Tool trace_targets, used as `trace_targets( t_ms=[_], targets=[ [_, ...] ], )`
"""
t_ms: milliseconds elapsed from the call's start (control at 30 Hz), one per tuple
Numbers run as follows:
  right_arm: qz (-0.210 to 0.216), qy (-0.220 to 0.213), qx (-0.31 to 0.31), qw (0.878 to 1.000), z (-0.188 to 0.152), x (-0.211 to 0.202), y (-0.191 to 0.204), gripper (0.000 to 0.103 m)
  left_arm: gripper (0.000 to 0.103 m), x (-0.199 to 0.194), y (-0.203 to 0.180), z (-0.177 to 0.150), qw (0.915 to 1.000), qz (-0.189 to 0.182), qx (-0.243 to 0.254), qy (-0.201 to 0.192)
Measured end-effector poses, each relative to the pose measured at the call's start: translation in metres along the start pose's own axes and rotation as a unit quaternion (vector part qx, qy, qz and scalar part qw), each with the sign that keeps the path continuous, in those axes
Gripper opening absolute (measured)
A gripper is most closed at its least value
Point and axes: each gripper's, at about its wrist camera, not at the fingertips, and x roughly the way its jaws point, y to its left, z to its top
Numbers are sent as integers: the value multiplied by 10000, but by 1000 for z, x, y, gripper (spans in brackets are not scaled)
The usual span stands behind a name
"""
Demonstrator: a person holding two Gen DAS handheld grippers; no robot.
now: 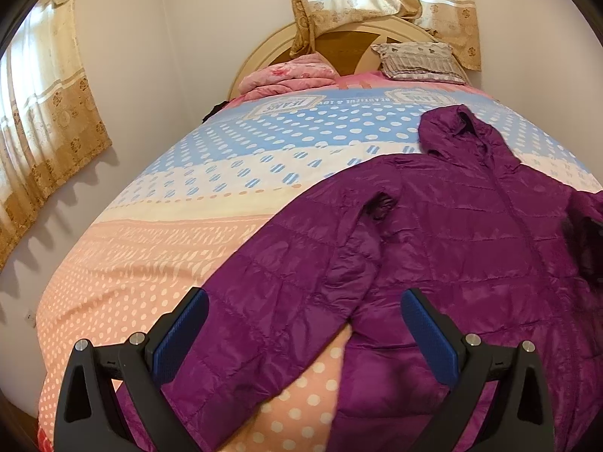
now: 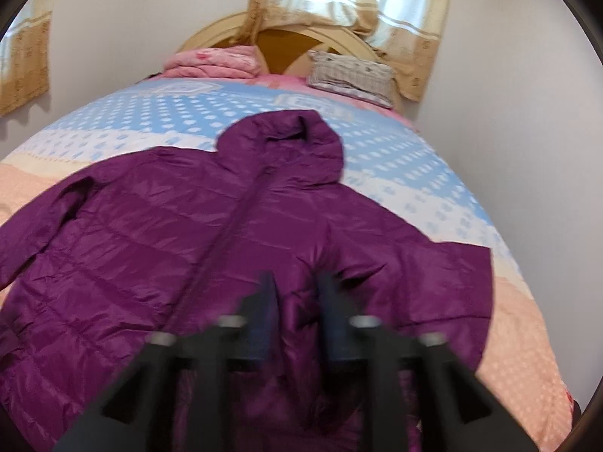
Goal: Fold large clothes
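A purple hooded puffer jacket [image 1: 471, 226] lies face up and zipped on the bed, hood toward the headboard. Its left sleeve [image 1: 271, 301] runs down toward me. My left gripper [image 1: 305, 324] is open, its blue-padded fingers [image 1: 181, 335] wide apart above that sleeve. In the right wrist view the jacket [image 2: 169, 233] fills the middle, and the right sleeve [image 2: 444, 286] is folded back toward the body. My right gripper [image 2: 296, 301] is blurred, its jaws close together with a fold of the right sleeve between them.
The bed [image 1: 150, 248] has a dotted blue, white and peach cover. A folded pink blanket [image 1: 286, 77] and a grey patterned pillow [image 1: 418, 58] lie by the headboard. Curtains [image 1: 41, 120] hang on the left wall and behind the bed.
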Motion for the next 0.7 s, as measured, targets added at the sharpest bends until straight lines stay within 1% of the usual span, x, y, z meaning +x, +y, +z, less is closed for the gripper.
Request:
trace_targets(
  t_ms=[67, 133, 167, 200, 267, 300, 367, 433, 467, 533, 600, 633, 667, 700],
  targets=[
    [152, -208, -1, 9997, -5, -21, -6, 81, 102, -6, -9, 4, 9999, -119, 16, -10],
    [184, -339, -40, 9992, -9, -41, -14, 81, 102, -12, -26, 10, 9994, -354, 34, -35],
    [150, -461, 32, 9988, -14, -53, -24, 83, 102, -14, -34, 13, 9988, -476, 44, -34],
    [83, -548, 136, 9984, -19, -61, -33, 89, 102, -15, -45, 16, 9978, -654, 72, -17],
    [-150, -633, 383, 9971, -30, -71, -57, 94, 102, -15, -75, 24, 9944, -1040, 175, 91],
    [-289, -648, 556, 9959, -38, -75, -73, 94, 102, -15, -91, 27, 9920, -1234, 213, 153],
    [-560, -563, 910, 9927, -56, -74, -104, 94, 102, -11, -127, 34, 9860, -1613, 325, 277],
    [-643, -419, 1191, 9899, -73, -70, -121, 94, 102, -2, -160, 38, 9818, -1793, 476, 402],
    [-609, -355, 1302, 9890, -79, -68, -127, 94, 102, 6, -177, 41, 9797, -1857, 571, 487],
    [-593, -251, 1442, 9875, -94, -60, -134, 94, 102, 24, -205, 43, 9791, -1783, 730, 648],
    [-632, -191, 1391, 9881, -105, -54, -133, 94, 101, 42, -225, 45, 9754, -1912, 755, 797],
    [-638, -172, 1379, 9882, -109, -52, -133, 94, 86, 51, -233, 44, 9731, -1996, 736, 891],
    [-632, -147, 1399, 9880, -113, -49, -133, 94, 52, 54, -239, 43, 9719, -2018, 777, 929],
    [-615, -122, 1440, 9876, -117, -48, -136, 94, 32, 58, -247, 40, 9680, -2105, 888, 1037]
  ],
)
